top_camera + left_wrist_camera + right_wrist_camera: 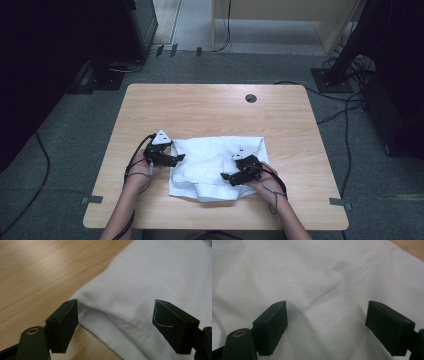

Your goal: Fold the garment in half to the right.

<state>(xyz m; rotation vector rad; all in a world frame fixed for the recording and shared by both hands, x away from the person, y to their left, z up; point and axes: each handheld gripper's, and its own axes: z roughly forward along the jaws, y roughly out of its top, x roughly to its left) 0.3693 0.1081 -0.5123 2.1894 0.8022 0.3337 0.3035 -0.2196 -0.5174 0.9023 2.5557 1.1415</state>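
The white cloth [212, 165] lies crumpled in the lower middle of the tabletop [210, 107]. The left gripper [177, 159] at its left edge and the right gripper [226, 177] over its right part both have released jaws, grasping nothing.

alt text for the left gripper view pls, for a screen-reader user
The left gripper has its two black jaws wide open over the folded edge of a white cloth lying on a light wooden table. One jaw stands over the cloth's edge by the bare wood, the other over the cloth; nothing is gripped.
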